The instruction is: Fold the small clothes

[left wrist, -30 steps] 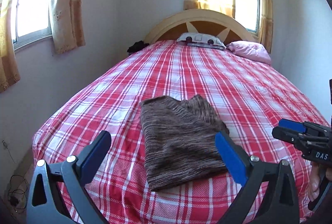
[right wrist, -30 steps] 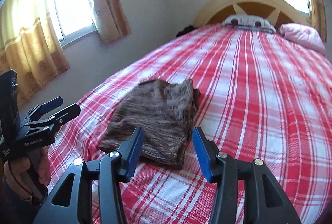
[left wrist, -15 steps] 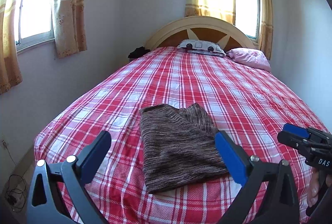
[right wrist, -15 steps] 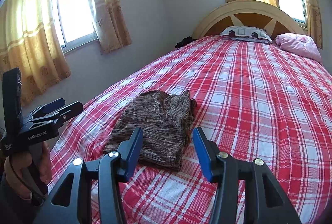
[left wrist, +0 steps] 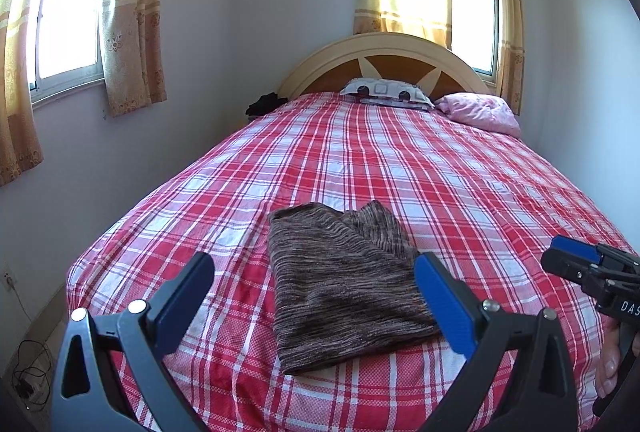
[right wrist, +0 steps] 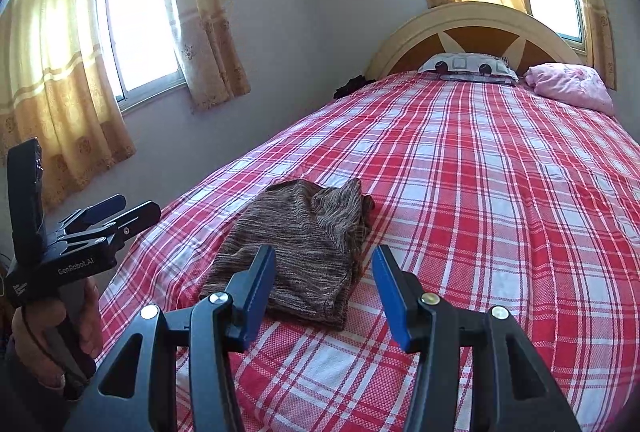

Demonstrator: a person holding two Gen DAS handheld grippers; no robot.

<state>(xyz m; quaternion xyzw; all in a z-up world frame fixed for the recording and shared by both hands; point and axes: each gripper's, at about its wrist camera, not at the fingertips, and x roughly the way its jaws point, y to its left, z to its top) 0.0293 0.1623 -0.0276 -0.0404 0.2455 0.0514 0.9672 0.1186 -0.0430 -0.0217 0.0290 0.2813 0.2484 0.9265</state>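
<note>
A brown melange knit garment (left wrist: 344,284) lies folded in a flat bundle on the red plaid bedspread (left wrist: 460,183), near the foot of the bed; the right wrist view shows the same garment (right wrist: 300,244). My left gripper (left wrist: 316,296) hovers above its near edge, jaws wide apart, nothing between the blue pads. My right gripper (right wrist: 324,288) also hangs above the near end of the garment, jaws partly apart and holding nothing. Each gripper appears in the other's view: the right gripper (left wrist: 576,260) at the right edge, the left gripper (right wrist: 112,211) at the left in a person's hand (right wrist: 52,336).
Two pillows, a patterned pillow (left wrist: 386,93) and a pink pillow (left wrist: 480,111), lie by the curved headboard (left wrist: 384,55). A dark item (left wrist: 264,103) sits at the bed's far left corner. Curtained windows on two walls. A cable (left wrist: 28,376) lies on the floor at left.
Both cameras have tipped up and pulled back slightly, so the garment sits a little farther from the fingers. The garment has not moved and neither gripper has changed its opening.
</note>
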